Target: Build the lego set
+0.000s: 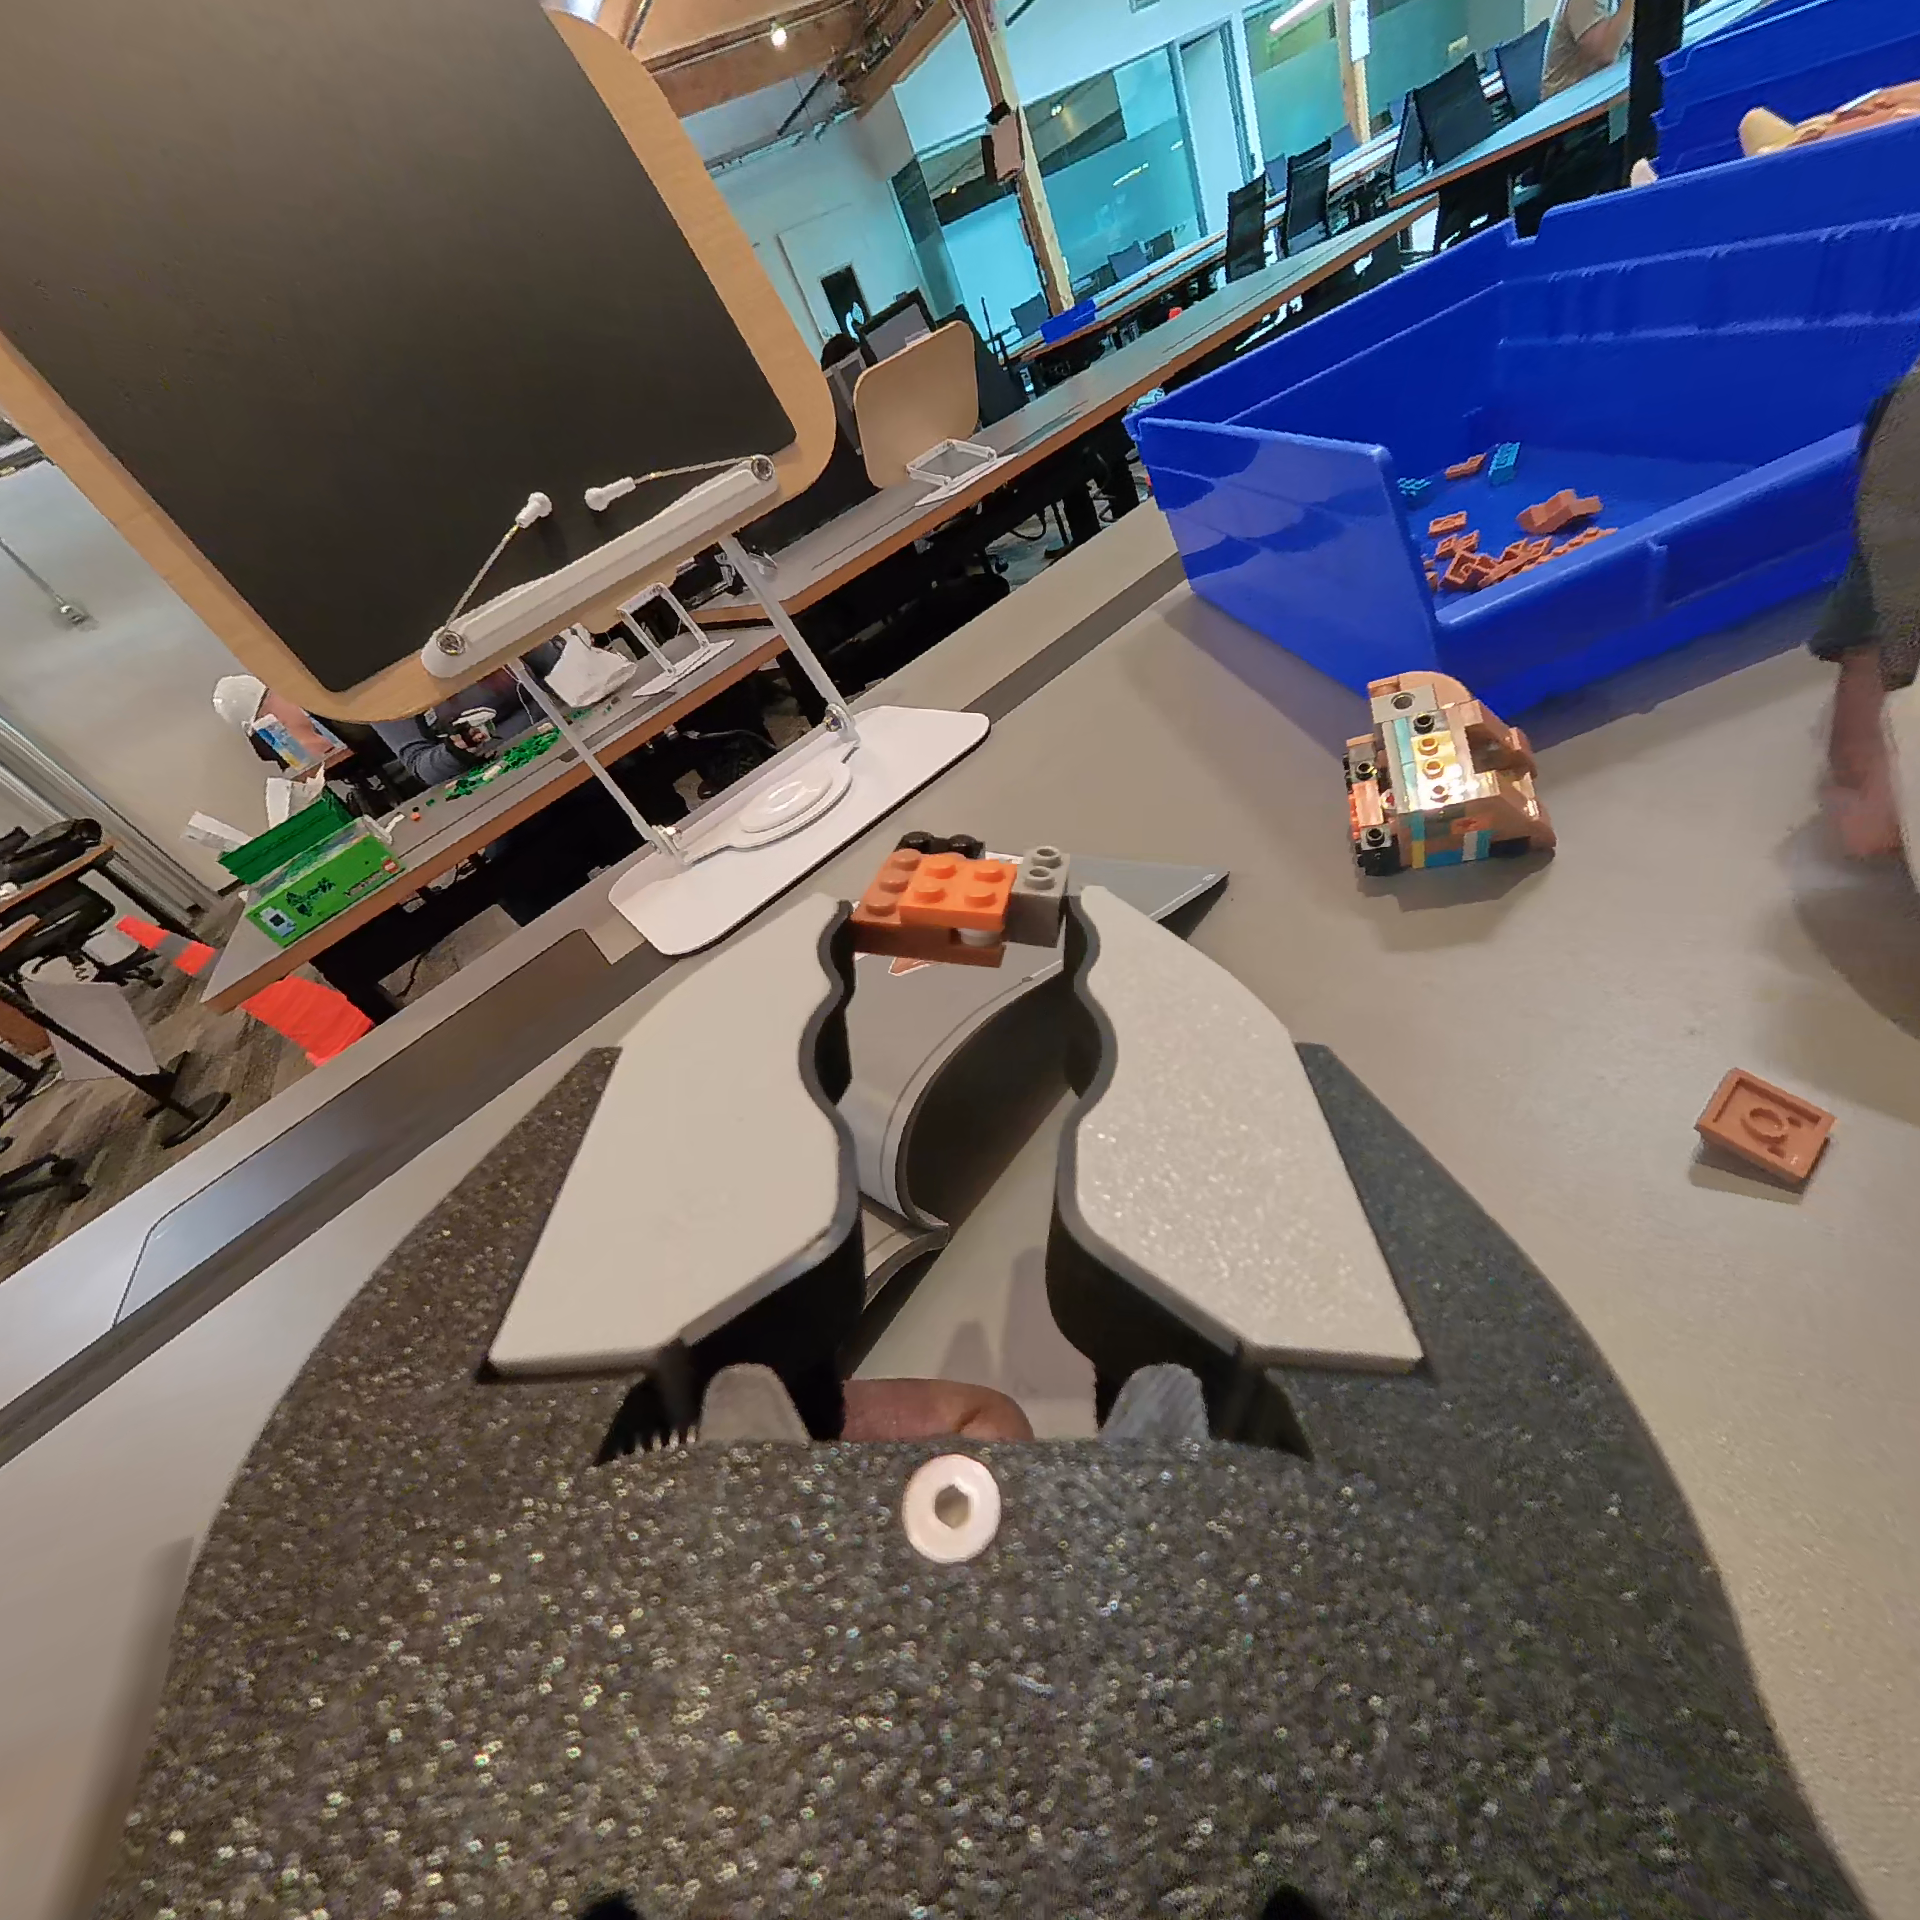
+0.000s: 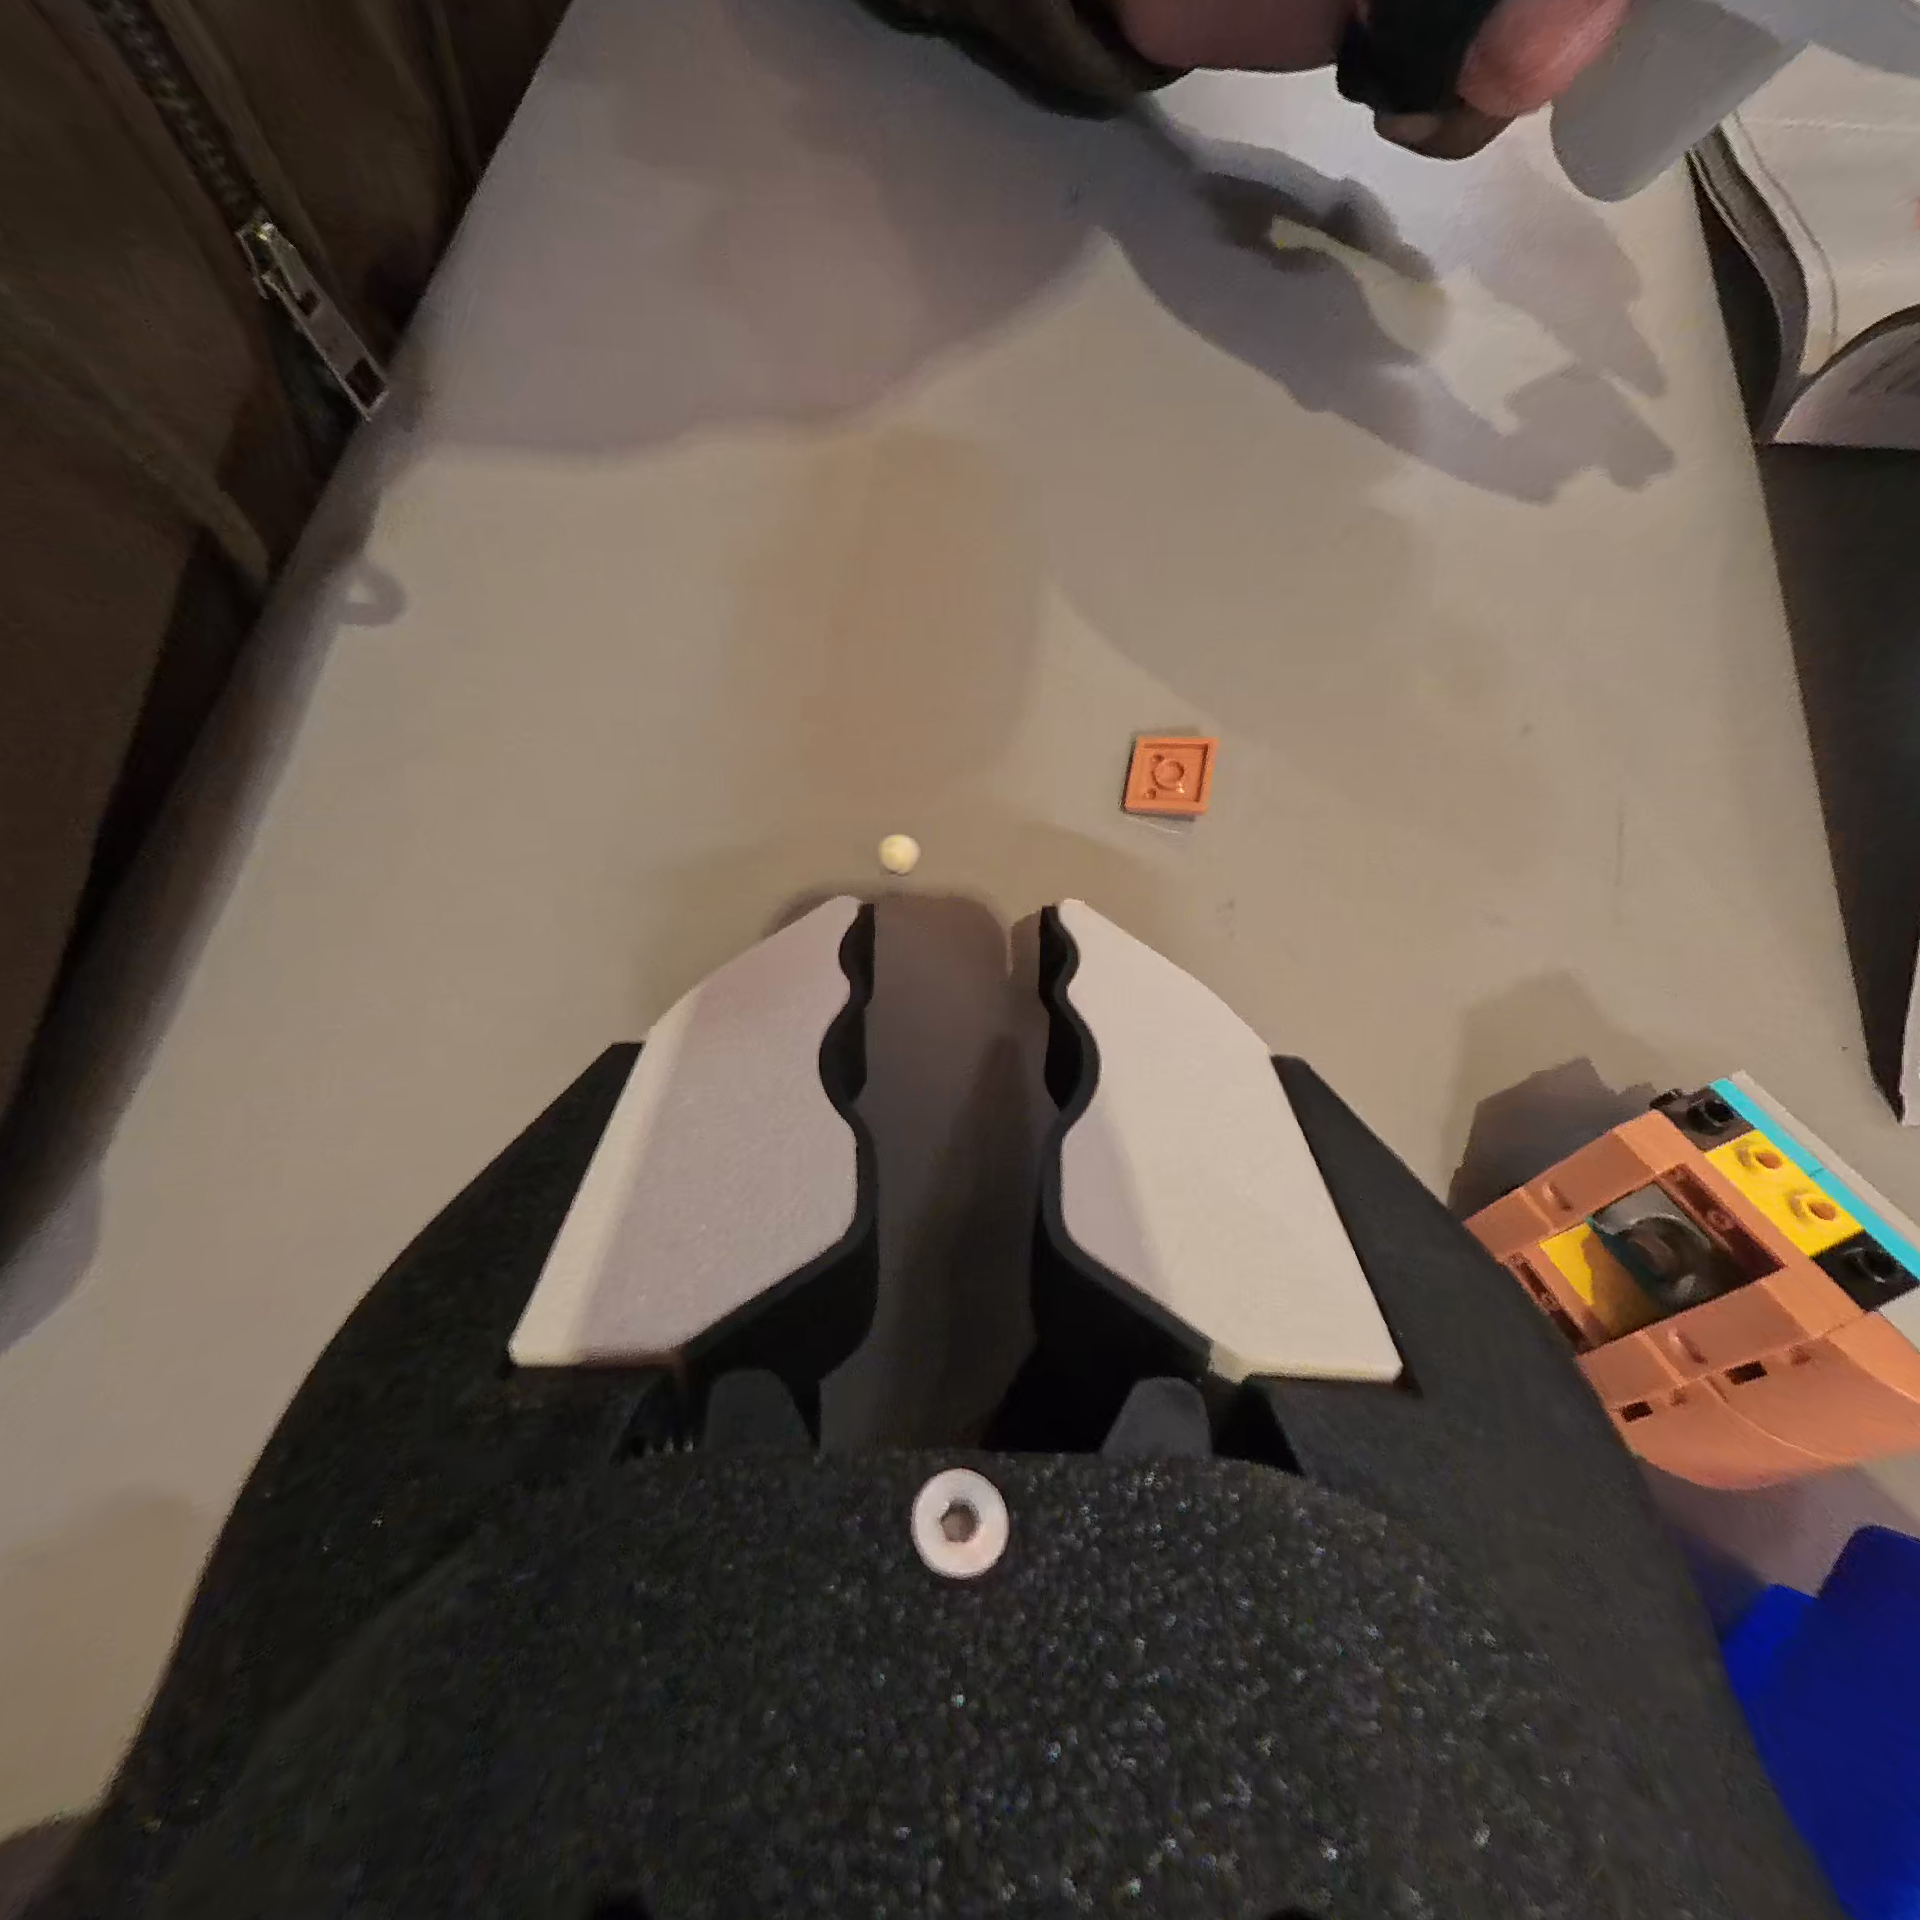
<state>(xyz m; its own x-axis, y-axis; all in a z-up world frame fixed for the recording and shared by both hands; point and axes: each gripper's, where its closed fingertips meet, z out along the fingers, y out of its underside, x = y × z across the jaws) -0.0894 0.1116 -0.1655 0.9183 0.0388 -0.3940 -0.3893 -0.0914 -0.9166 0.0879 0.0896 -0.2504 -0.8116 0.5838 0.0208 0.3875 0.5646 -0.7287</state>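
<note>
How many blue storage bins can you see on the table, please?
2: one open bin holding loose bricks behind the half-built model, another stacked behind it at the frame's edge. More may sit out of view.

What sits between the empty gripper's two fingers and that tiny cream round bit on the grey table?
Nothing visible. The right gripper is open and empty, and the tiny cream round piece lies just beyond its left fingertip on bare grey table. The small orange square tile sits farther off to the right, clear of that path.

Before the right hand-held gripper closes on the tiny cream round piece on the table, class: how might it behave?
The cream round piece looks rounded and tiny, so it may roll or skid across the smooth table. It probably weighs almost nothing. The open right hand-held gripper could easily flick it away.
</note>
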